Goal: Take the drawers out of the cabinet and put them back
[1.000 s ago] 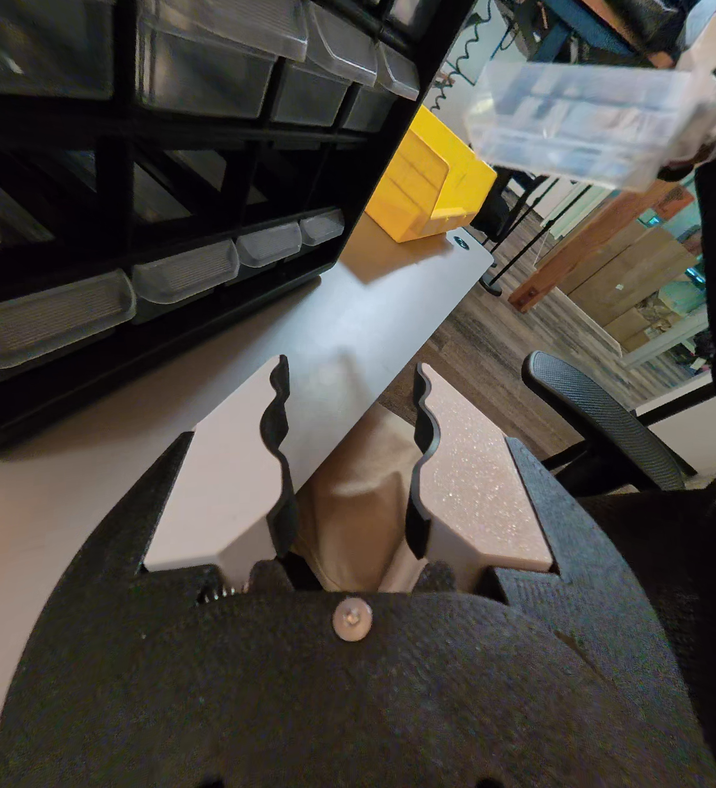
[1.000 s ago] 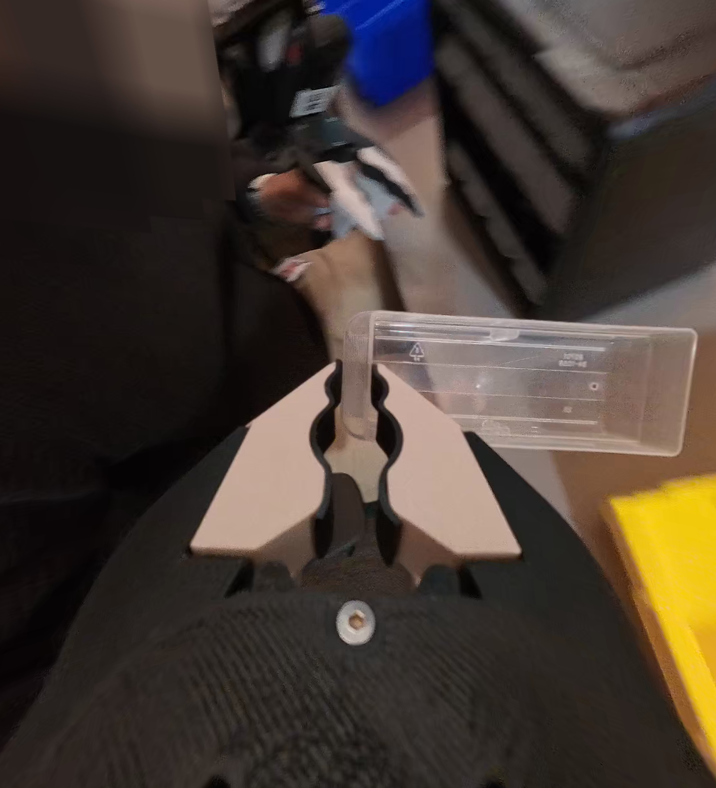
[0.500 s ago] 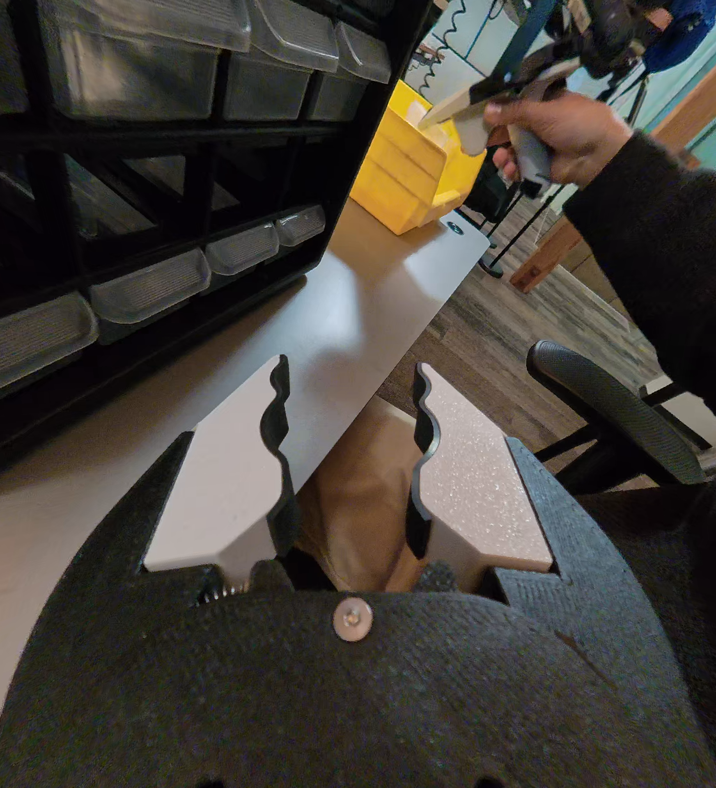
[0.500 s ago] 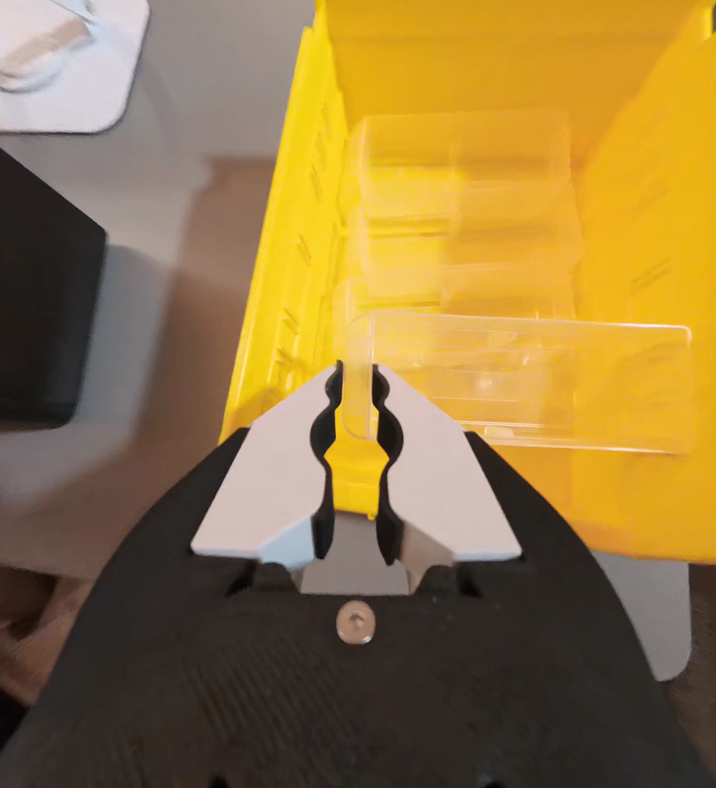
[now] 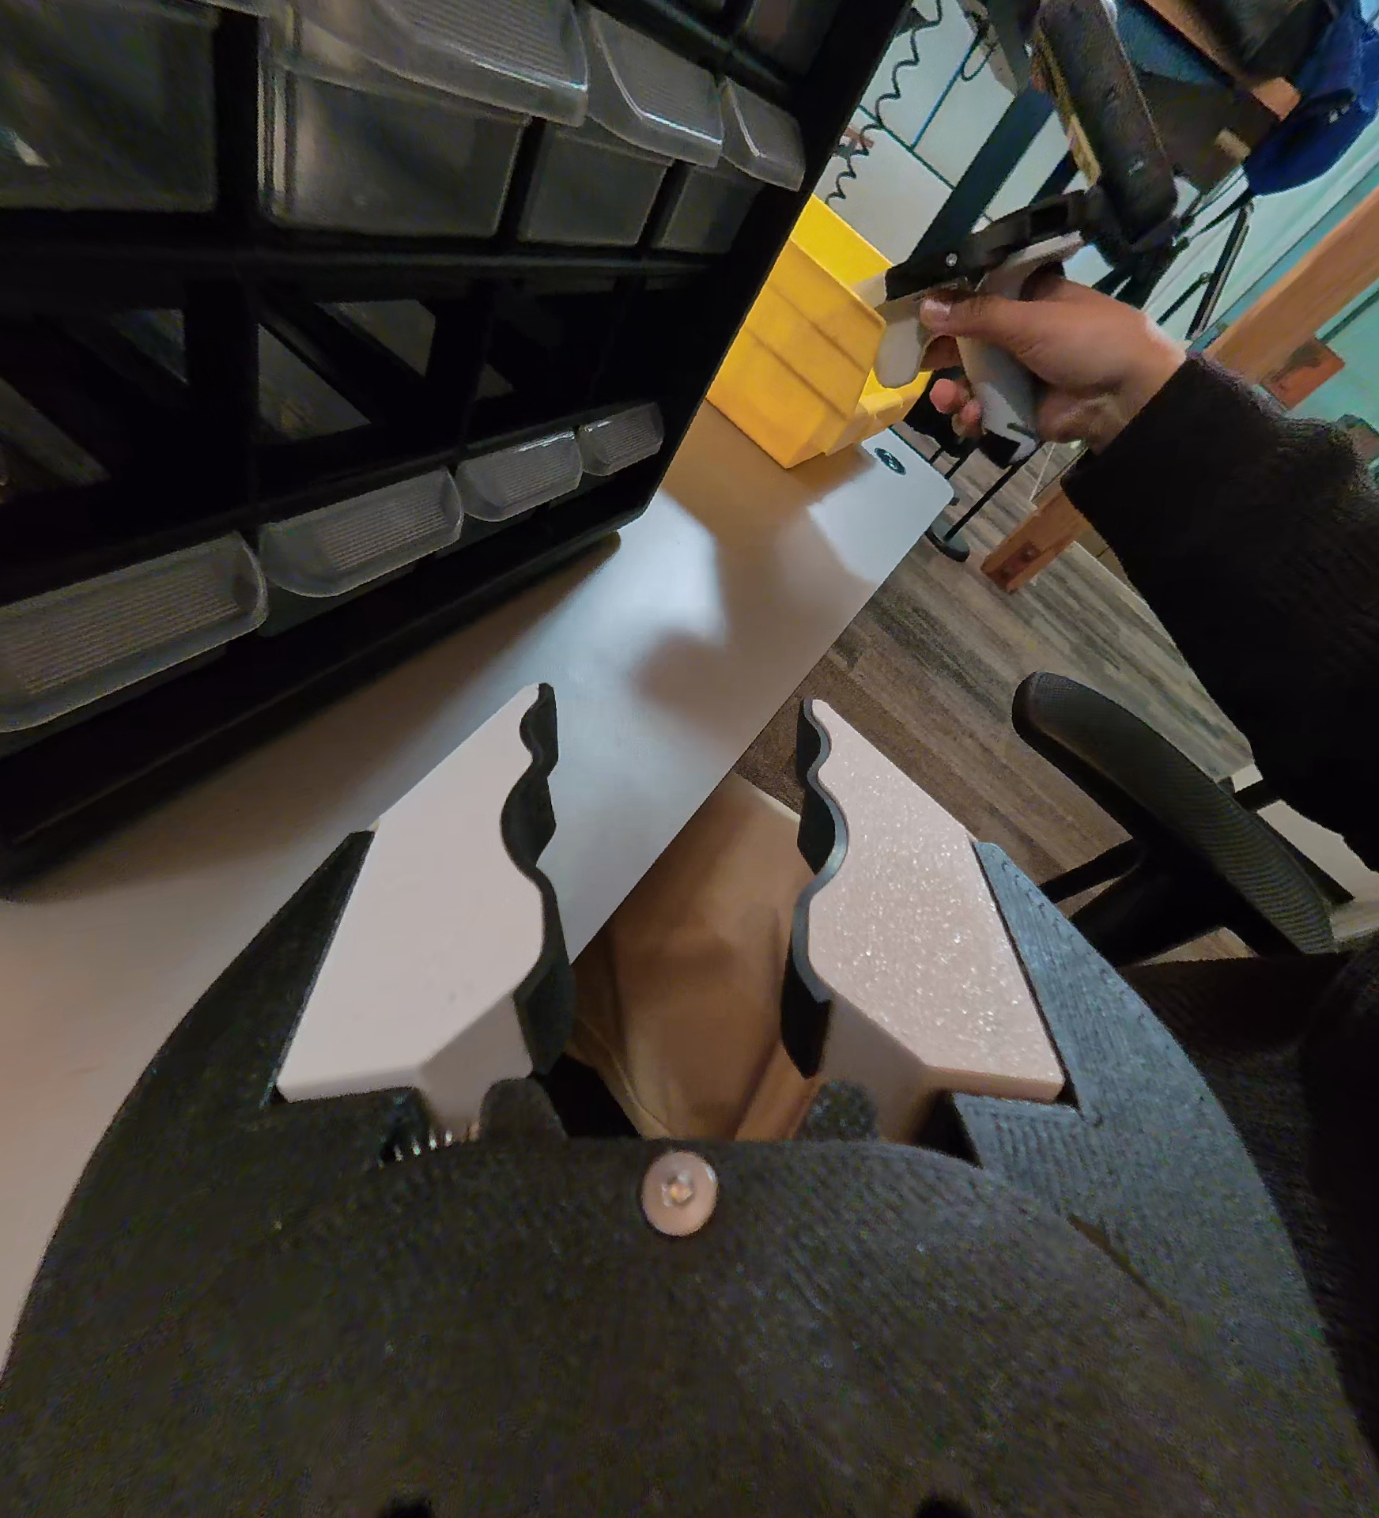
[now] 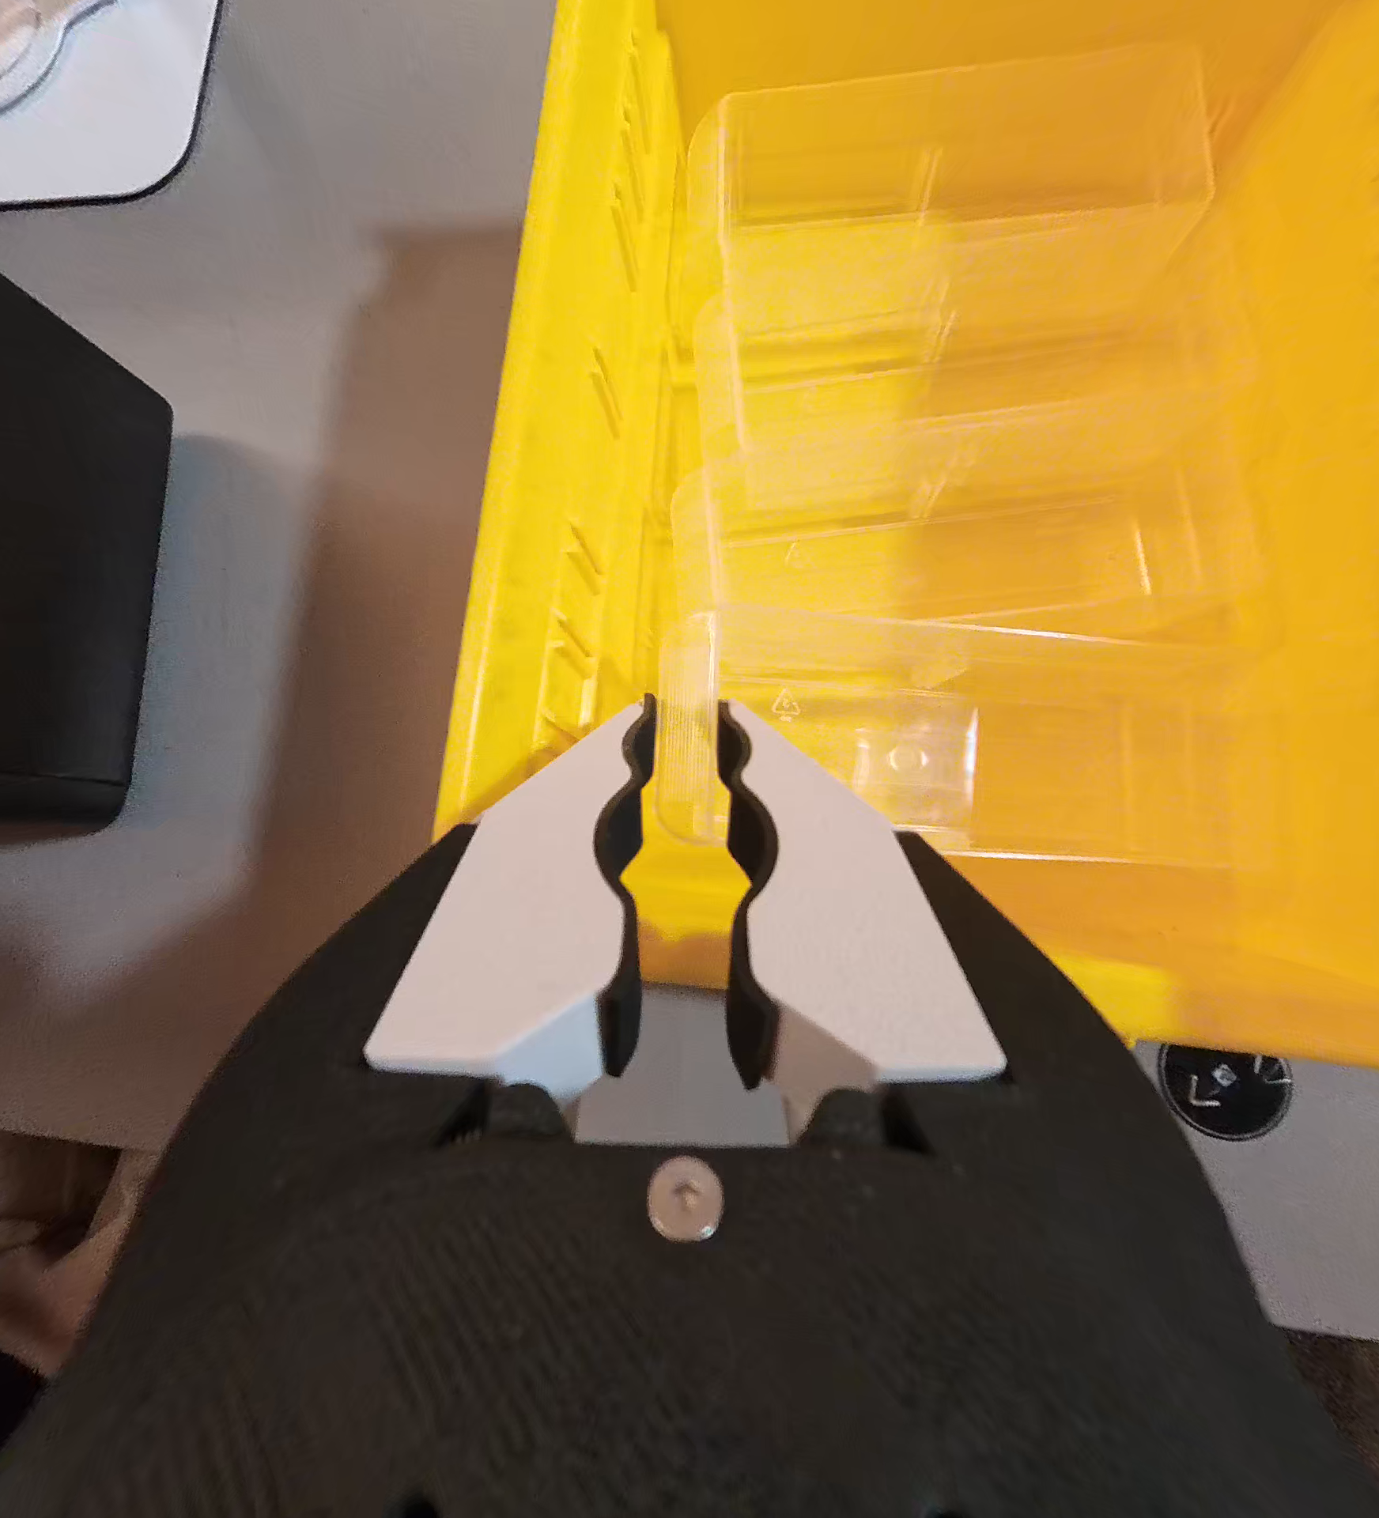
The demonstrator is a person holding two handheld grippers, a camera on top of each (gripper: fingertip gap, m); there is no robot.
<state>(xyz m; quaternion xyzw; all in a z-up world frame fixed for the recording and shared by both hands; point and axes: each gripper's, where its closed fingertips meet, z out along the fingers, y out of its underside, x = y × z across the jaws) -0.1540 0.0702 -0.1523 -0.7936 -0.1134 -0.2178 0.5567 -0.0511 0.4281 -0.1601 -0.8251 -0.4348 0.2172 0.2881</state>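
Drawer [image 6: 957,739] pinched by my right tongs [image 6: 684,743] over yellow bin [image 6: 579,493] | left tongs [image 5: 674,731] open, empty | risk: thin handle slips, drawer drops crooked.

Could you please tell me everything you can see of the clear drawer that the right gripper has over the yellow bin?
The drawer is clear, thin-walled plastic, long and rectangular, empty. The right gripper pinches its front tab, so it juts sideways inside the yellow bin, over three similar clear drawers. Whether it rests on them is unclear.
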